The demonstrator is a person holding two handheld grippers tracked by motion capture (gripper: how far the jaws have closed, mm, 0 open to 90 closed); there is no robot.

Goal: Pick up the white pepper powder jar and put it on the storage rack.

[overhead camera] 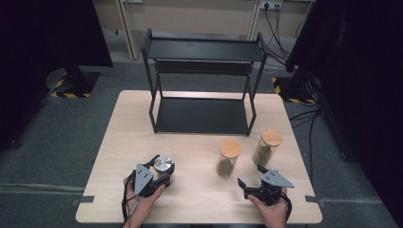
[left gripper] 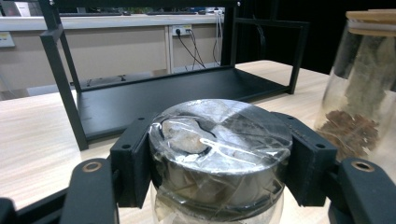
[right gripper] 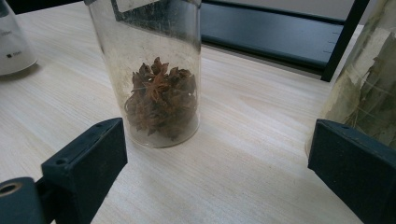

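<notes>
A glass jar with a silver metal lid (overhead camera: 163, 164) stands at the table's front left. My left gripper (overhead camera: 161, 174) is shut on it, and in the left gripper view the pads (left gripper: 133, 161) press both sides of the lid (left gripper: 219, 133). My right gripper (overhead camera: 250, 175) rests at the front right, open, with bare table between its jaws (right gripper: 219, 158). Just beyond it stands a cork-lidded jar of star anise (overhead camera: 229, 159) (right gripper: 159, 88). A second cork-lidded jar holding dry leaves (overhead camera: 267, 147) (right gripper: 369, 93) stands to its right.
A black two-level metal rack (overhead camera: 202, 114) (left gripper: 177, 93) stands at the back of the light wooden table (overhead camera: 199, 199). Grey floor, cables and dark stands surround the table. A white container (right gripper: 14, 46) sits at the left edge of the right gripper view.
</notes>
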